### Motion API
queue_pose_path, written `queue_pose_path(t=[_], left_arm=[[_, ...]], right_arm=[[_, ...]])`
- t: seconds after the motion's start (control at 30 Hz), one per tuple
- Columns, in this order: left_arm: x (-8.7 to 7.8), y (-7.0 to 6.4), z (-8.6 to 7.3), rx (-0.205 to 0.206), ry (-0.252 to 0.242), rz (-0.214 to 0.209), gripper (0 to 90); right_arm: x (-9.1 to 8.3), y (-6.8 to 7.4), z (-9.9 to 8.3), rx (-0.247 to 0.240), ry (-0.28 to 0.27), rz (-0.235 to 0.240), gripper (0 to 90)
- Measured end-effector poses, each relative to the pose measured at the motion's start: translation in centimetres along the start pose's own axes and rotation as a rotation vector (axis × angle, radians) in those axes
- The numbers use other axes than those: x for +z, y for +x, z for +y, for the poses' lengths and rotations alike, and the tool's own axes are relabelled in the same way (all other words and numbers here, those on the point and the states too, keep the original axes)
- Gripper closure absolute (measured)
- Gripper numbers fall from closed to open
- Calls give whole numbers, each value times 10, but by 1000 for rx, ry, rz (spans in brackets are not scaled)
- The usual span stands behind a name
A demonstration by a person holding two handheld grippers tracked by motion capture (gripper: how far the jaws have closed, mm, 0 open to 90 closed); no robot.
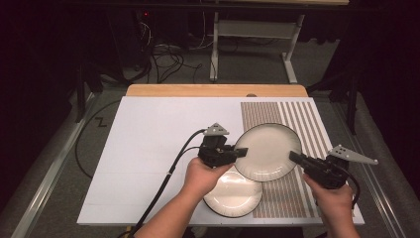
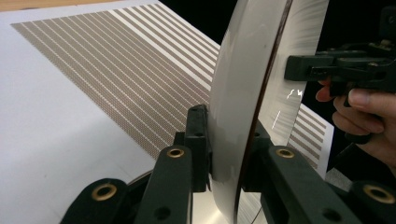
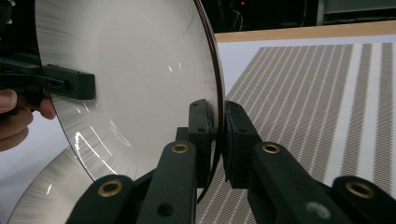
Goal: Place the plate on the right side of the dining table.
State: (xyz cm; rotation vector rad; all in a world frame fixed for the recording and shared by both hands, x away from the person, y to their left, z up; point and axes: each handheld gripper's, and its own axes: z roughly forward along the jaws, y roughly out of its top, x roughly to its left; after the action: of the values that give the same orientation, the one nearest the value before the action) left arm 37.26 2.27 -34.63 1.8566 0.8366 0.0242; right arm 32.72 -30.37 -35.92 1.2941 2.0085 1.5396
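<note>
Plate (image 1: 267,150), round, glossy white with a thin dark rim, is held at centre right of the frame, clamped by left gripper (image 1: 241,152) and right gripper (image 1: 295,157); second plate (image 1: 233,193) lies below it.

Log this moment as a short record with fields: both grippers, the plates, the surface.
left gripper: shut on the upper plate's left rim
right gripper: shut on its right rim
upper plate: white, dark-edged, held between both grippers, overlapping the lower plate
lower plate: flat on the mat, near the front edge
mat: white, striped panel at its right
</note>
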Motion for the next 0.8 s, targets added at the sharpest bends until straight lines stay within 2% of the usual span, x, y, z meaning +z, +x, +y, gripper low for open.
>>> queue_pose_path(t=[0.33, 0.8], left_arm=[[36, -8, 17, 23, 47, -11, 768], [75, -7, 25, 12, 94, -24, 752]], right_arm=[[-16, -25, -3, 35, -16, -62, 852], [-27, -49, -8, 59, -17, -136, 856]])
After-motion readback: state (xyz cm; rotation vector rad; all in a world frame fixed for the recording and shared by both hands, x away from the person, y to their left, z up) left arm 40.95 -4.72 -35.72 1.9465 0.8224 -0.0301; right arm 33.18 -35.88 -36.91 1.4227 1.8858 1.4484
